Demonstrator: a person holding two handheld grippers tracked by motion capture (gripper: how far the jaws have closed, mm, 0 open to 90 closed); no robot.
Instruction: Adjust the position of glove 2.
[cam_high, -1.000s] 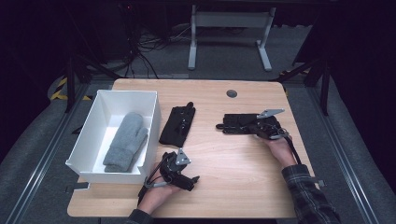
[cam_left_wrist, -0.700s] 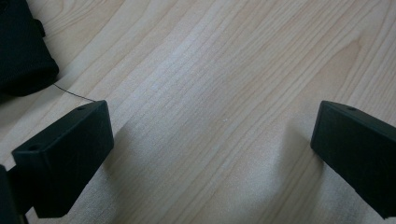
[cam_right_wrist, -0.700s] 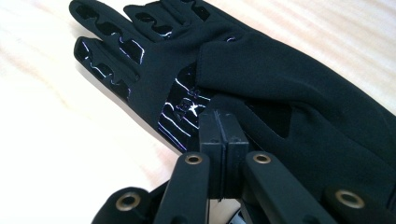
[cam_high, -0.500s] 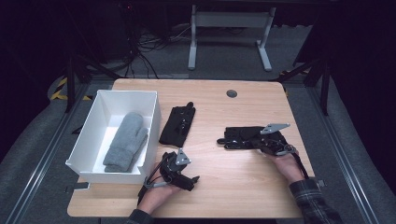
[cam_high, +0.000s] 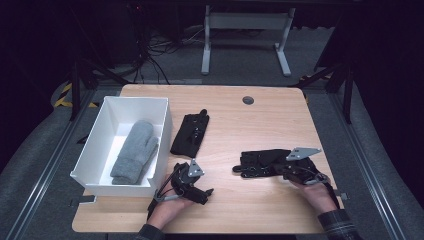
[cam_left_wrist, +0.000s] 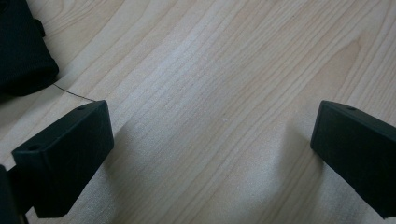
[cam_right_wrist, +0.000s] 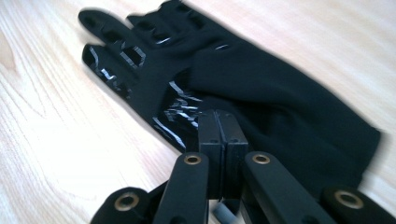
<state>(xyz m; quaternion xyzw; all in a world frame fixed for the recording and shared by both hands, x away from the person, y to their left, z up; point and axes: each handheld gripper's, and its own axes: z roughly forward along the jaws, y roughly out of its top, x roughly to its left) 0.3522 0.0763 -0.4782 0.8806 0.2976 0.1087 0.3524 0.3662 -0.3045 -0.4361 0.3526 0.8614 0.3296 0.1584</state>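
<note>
We see a wooden table (cam_high: 260, 125) with a white box (cam_high: 100, 150) on its left side. In the box lies a grey mitten (cam_high: 134, 152), its cuff toward the near wall. Just right of the box, touching nothing else, a black glove (cam_high: 190, 134) lies flat on the wood, lengthwise from near to far.

A second glove (cam_high: 261, 162) lies on the right half of the table, near the front edge, with its fingers pointing left. In the right gripper view this second glove (cam_right_wrist: 233, 88) has shiny patches on the palm and fingers, and we see it flat on the wood.

Our right gripper (cam_high: 285, 169) is at the right end of that glove, with the hand behind it. Its jaws are pressed together, and in the right gripper view (cam_right_wrist: 222, 135) they sit over the glove's cuff end, pinching the fabric there.

Our left gripper (cam_high: 200, 192) rests near the front edge, just right of the box's near corner. Its jaws stand wide apart over bare wood in the left gripper view (cam_left_wrist: 210, 144), with nothing between them; a corner of the first glove (cam_left_wrist: 23, 51) shows at far left.

A small dark round cap (cam_high: 248, 100) sits in the table's far edge.
</note>
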